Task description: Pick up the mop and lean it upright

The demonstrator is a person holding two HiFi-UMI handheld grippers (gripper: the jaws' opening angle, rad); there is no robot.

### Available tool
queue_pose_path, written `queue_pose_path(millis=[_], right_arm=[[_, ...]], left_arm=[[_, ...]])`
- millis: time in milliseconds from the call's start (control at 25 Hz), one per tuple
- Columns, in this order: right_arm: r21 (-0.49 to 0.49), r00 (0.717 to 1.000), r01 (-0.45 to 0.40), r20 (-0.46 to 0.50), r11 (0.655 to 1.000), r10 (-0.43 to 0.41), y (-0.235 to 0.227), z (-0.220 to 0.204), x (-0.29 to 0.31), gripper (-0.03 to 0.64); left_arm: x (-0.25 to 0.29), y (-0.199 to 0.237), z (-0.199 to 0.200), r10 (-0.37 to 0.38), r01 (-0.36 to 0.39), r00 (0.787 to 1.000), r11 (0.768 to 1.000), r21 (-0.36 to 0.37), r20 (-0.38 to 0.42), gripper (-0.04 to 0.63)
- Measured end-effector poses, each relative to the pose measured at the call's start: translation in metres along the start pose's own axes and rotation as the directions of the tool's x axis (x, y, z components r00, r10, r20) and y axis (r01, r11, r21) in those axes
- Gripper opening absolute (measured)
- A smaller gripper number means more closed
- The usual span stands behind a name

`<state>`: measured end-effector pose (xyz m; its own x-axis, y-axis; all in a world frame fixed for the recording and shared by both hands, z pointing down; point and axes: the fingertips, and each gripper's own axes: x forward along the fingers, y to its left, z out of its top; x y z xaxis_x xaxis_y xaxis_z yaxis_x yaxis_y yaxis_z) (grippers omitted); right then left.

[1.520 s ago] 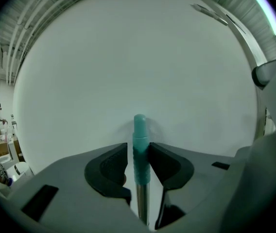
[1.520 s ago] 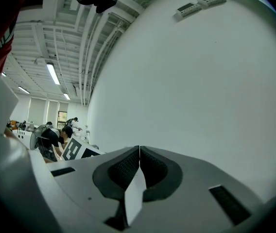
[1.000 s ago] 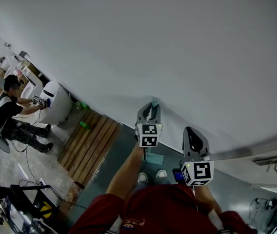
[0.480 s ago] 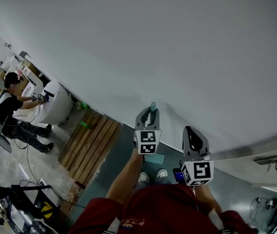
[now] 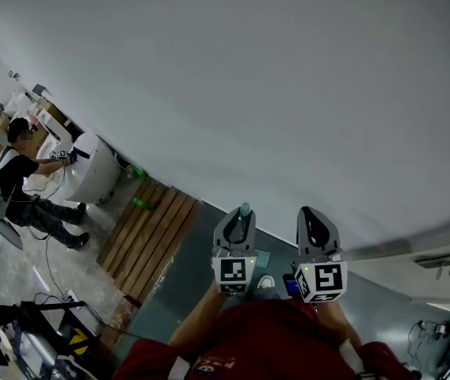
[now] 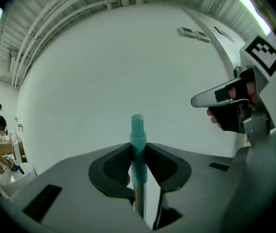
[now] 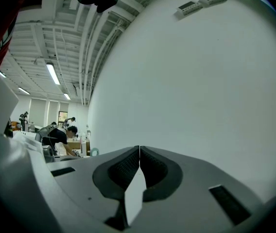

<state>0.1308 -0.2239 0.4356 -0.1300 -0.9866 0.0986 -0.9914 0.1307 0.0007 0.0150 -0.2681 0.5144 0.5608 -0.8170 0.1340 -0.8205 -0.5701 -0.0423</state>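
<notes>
We list the following, all placed against the white wall (image 5: 249,70).

1. Left gripper (image 5: 241,212): faces the wall. We see its jaws narrowed and clamped on the mop handle (image 6: 137,130), with the pads (image 6: 116,164) pressing the teal grip from both sides.
2. Mop handle: upright in front of the wall. Its teal end cap stands above the jaws and its bare metal shaft runs down below them. We cannot tell whether it touches the wall.
3. Right gripper (image 5: 314,216): beside the left one and facing the same wall. Its jaws meet tip to tip with nothing between them.
4. Wooden slats (image 5: 150,236): on the floor along the wall's foot, to the left of the grippers.
5. Person (image 5: 19,180): farther left along the wall, bent over a white rounded unit (image 5: 90,169).
</notes>
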Motion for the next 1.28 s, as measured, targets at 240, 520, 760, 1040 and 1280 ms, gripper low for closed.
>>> queue_pose_path(millis=[240,520,760,1040,1280], right_arm=[[0.0,1.0,-0.008,0.0,1.0,0.008,0.006,0.001,0.004,0.02],[-0.009,1.0,-0.018,-0.007,1.0,0.018,0.011,-0.001,0.007,0.02],[-0.009,1.0,-0.005,-0.001,1.0,0.005,0.006,0.0,0.005,0.02],[-0.011,1.0,-0.009,0.0,1.0,0.009,0.003,-0.001,0.001,0.02],[-0.009,1.0,-0.017,0.013,1.0,0.017,0.009,0.007,0.003,0.02]], left_arm=[[-0.019,0.002,0.0,0.007,-0.007,1.0,1.0,-0.001,0.024,0.11],[-0.024,-0.001,0.003,-0.004,0.005,1.0,1.0,-0.018,0.024,0.109],[-0.033,0.001,0.012,0.016,-0.013,0.998,0.999,-0.046,0.057,0.109],[-0.049,0.002,0.076,0.008,0.001,0.99,0.998,-0.064,0.14,0.109],[-0.063,0.007,0.143,0.014,0.0,0.98,0.997,-0.071,0.197,0.109]])
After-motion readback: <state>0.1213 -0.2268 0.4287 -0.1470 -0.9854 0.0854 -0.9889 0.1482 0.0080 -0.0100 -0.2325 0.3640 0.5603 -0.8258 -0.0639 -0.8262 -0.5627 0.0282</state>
